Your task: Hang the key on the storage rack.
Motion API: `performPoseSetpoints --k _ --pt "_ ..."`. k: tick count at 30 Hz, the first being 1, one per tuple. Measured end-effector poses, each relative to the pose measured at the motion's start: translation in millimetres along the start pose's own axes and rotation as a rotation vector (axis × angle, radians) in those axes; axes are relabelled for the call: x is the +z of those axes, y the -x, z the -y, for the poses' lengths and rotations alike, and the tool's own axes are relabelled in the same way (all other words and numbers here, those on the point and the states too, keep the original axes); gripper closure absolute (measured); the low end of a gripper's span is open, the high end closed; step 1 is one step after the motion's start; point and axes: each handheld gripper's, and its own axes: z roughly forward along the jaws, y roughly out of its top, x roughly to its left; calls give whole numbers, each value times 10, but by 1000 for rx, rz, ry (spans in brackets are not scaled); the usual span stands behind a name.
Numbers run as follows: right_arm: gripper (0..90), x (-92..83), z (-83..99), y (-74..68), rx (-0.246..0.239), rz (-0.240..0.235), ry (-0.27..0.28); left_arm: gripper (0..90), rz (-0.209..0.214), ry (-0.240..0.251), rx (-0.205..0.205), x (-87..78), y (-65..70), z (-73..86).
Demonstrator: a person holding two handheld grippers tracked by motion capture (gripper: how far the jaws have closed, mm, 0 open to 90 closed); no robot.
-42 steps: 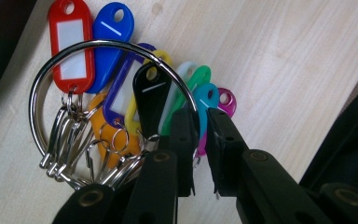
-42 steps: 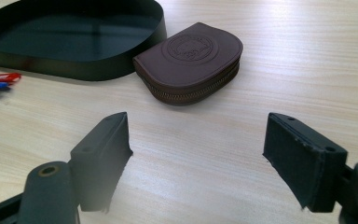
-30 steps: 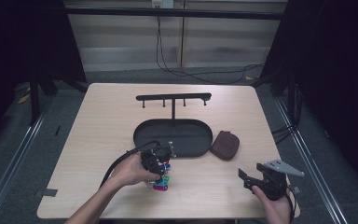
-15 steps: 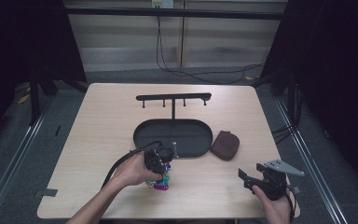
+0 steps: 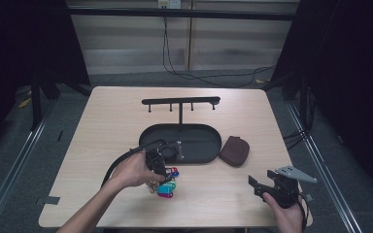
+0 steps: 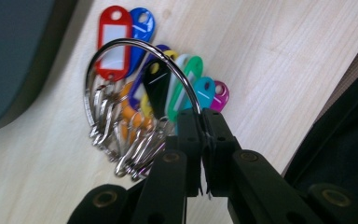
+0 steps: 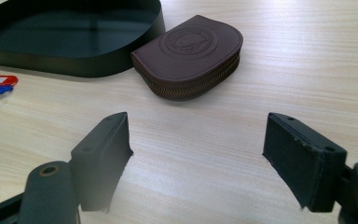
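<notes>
One big steel ring of coloured plastic key tags (image 6: pixel 142 88) is pinched in the left gripper (image 6: pixel 200 122), jaws shut on its wire, just above the pale wooden counter (image 5: pixel 111 121). Lift steadily toward the black hook stand (image 5: pixel 180 102), avoiding swing. Right gripper (image 7: pixel 196 154) rests wide open, empty.

Left gripper (image 6: pixel 204 122): my jaws pinched tight (forearm angled inward). Right gripper (image 7: pixel 198 154): my jaws spread wide, pointing level.
</notes>
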Motion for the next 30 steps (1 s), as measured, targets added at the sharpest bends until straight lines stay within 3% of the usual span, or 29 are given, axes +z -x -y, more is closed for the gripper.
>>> performPoseSetpoints --k 9,13,18,20,25,30 --pt "229 -6 6 10 4 0 1 875 -31 3 3 -160 -42 38" --pt "230 -11 8 9 5 1 2 876 -29 14 -22 -228 -71 54" --pt "229 -17 11 10 6 2 4 878 -37 7 -25 -296 -110 78" --pt "229 -16 10 10 6 2 2 879 -42 20 -50 -318 -109 82" --pt "229 -14 10 10 7 2 1 880 -53 43 -62 -412 -104 99" --pt "229 -16 11 10 7 2 2 880 -58 44 -50 -507 -101 128"
